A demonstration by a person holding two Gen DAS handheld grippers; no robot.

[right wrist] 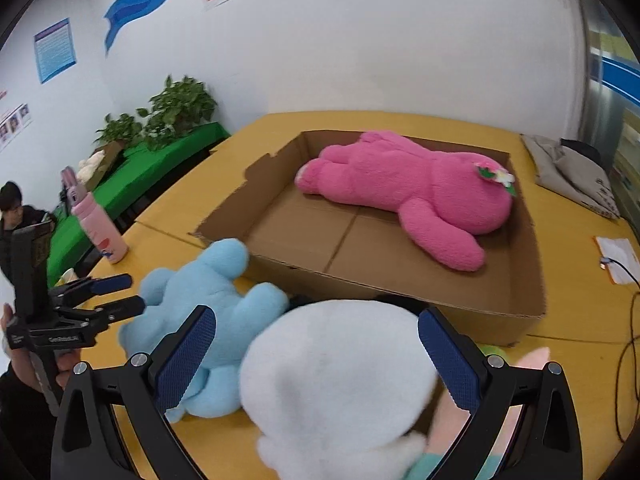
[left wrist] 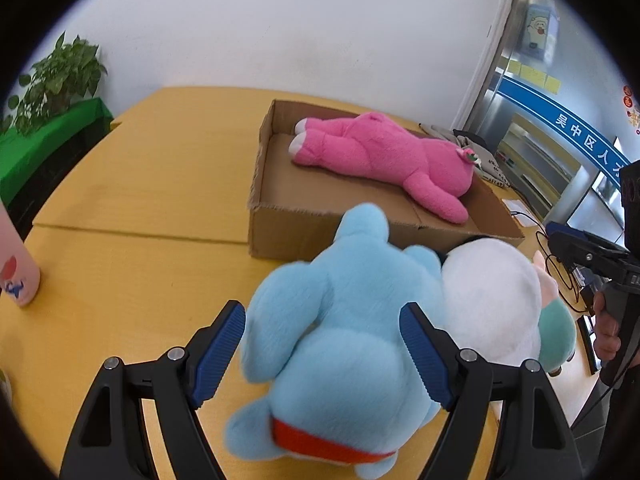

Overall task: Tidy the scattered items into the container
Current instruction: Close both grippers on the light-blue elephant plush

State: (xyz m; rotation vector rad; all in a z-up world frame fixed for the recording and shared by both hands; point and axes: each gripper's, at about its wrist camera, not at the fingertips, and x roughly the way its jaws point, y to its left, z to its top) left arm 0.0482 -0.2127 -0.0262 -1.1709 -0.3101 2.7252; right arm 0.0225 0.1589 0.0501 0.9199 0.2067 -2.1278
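Observation:
A shallow cardboard box (left wrist: 280, 236) (right wrist: 400, 292) stands on the yellow table with a pink plush toy (left wrist: 380, 156) (right wrist: 420, 188) lying in it. In front of the box lie a light blue plush (left wrist: 340, 332) (right wrist: 208, 292) and a white plush (left wrist: 492, 296) (right wrist: 340, 380), touching each other. My left gripper (left wrist: 324, 352) is open, its blue pads on either side of the blue plush's body. My right gripper (right wrist: 320, 356) is open around the white plush's head. The left gripper also shows in the right wrist view (right wrist: 116, 296), and the right gripper in the left wrist view (left wrist: 576, 244).
A pink bottle (left wrist: 16, 272) (right wrist: 102, 232) stands on the table's left part. A grey cloth bag (right wrist: 572, 176) and a paper with a cable (right wrist: 616, 260) lie at the right. Potted plants (right wrist: 176, 112) sit on a green-covered bench. A person (right wrist: 16, 212) sits far left.

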